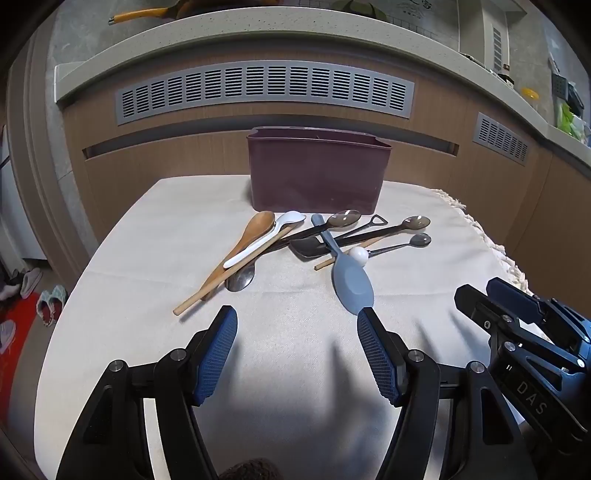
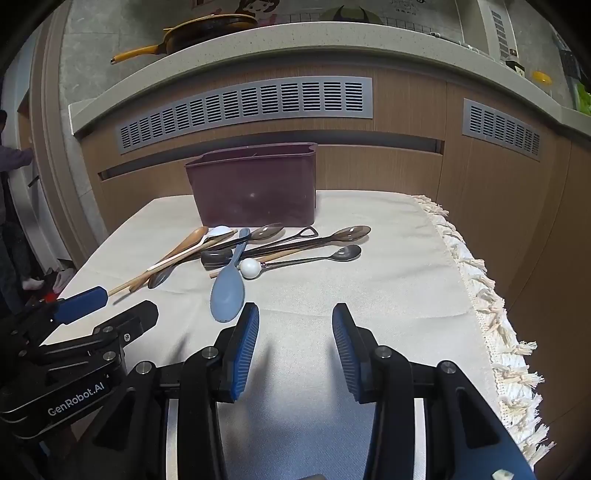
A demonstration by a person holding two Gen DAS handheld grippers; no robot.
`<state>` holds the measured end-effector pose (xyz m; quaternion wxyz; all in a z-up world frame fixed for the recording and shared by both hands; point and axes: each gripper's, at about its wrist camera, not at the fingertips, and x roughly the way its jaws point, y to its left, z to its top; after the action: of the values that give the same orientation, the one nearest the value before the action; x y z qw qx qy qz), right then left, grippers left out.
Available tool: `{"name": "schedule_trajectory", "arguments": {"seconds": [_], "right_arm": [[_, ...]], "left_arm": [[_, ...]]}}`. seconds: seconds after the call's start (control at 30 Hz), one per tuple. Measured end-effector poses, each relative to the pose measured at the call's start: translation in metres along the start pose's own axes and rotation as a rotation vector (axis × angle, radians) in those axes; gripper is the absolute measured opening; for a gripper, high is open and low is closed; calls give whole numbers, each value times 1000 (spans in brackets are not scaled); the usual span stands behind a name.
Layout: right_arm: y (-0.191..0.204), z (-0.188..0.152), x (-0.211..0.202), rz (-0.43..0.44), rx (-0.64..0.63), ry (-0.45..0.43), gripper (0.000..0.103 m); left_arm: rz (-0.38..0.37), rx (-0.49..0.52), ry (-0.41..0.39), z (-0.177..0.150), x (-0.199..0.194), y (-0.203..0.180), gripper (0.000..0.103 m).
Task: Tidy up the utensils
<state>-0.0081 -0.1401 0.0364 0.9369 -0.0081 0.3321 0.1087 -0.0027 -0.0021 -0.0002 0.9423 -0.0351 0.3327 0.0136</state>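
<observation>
The utensils (image 1: 325,240) are heaped crosswise on the cloth (image 1: 147,229), just before the maroon holder (image 1: 317,173), probably their destination. Both the left gripper (image 1: 297,325) and right gripper (image 2: 295,321) are kept spread and empty, ready for picking.

White letters reading "DAS" stood on the black housing of the right gripper (image 1: 476,299), seen at the right edge of the left wrist view; two short strokes sat just above them, possibly part of a longer word cut off there. In the right wrist view, the black body of the left gripper (image 2: 125,301) bore "GenRobot.AI" in white. Printed characters on a white wall sheet (image 1: 410,7) at the top were too blurred to read.
</observation>
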Motion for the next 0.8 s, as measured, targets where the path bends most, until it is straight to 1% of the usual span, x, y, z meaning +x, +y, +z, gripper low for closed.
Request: {"name": "schedule_trajectory", "arguments": {"seconds": [0.8], "right_arm": [[-1, -1, -1, -4, 1, 0, 40]], "left_arm": [[-3, -5, 2, -6, -4, -3, 68]]}}
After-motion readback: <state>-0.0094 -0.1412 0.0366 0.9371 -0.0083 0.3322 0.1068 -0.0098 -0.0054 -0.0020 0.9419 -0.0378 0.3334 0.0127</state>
